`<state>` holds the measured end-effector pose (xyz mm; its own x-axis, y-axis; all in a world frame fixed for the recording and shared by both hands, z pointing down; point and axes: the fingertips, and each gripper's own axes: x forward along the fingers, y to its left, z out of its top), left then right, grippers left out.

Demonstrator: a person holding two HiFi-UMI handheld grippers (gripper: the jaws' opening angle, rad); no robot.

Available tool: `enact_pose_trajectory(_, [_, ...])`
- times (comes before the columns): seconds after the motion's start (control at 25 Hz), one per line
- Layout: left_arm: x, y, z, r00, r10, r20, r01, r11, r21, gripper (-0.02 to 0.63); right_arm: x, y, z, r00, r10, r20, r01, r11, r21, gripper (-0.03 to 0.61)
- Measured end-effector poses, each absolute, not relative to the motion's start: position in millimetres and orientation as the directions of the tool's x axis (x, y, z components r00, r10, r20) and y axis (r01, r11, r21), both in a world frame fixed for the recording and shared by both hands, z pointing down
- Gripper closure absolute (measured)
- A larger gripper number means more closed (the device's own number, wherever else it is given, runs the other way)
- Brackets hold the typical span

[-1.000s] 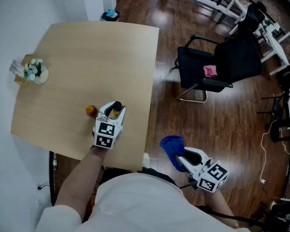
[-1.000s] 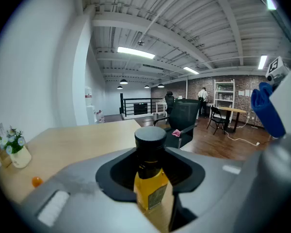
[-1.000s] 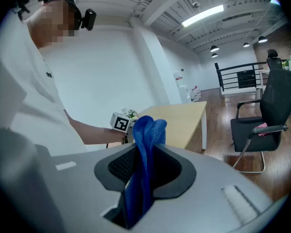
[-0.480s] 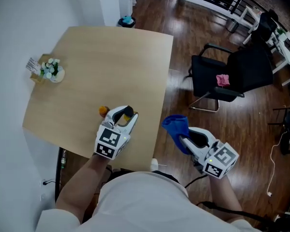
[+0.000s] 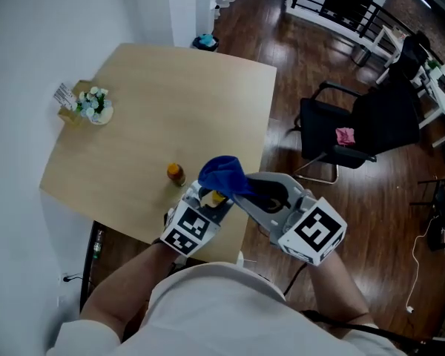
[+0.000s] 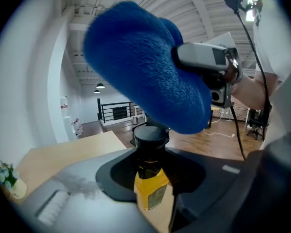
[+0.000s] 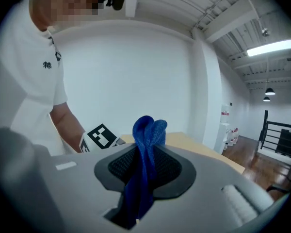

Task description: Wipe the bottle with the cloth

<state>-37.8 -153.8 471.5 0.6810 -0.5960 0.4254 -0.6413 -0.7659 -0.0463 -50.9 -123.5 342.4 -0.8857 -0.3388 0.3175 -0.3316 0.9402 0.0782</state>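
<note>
My left gripper [image 5: 210, 199] is shut on a small bottle [image 6: 150, 181] of yellow liquid with a black cap, held upright above the table's near edge. In the head view only a yellow bit of the bottle [image 5: 218, 196] shows. My right gripper [image 5: 242, 188] is shut on a blue cloth [image 5: 222, 174], which it holds right over the bottle's cap. In the left gripper view the blue cloth [image 6: 145, 67] hangs just above the cap. In the right gripper view the cloth [image 7: 144, 164] is pinched between the jaws of the right gripper [image 7: 145, 171].
A small orange object [image 5: 176, 173] stands on the wooden table [image 5: 170, 95] just left of my left gripper. A little pot of flowers [image 5: 96, 107] sits at the table's left edge. A black chair [image 5: 371, 121] with a pink rag [image 5: 345, 135] stands on the floor at the right.
My right gripper has swung left with the cloth, from over the floor to above the bottle. My left gripper has stayed shut on the bottle near the orange object.
</note>
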Motion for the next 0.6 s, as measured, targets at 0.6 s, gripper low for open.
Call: enact_pose_trajectory(0.6, [-59, -149, 449, 0.713, -0.572, 0.405, -0.618, -0.786, -0.021, 0.462, -28, -145, 352, -0.823, -0.468, 0.322, -0.475, 0.878, 0.062, 0.485])
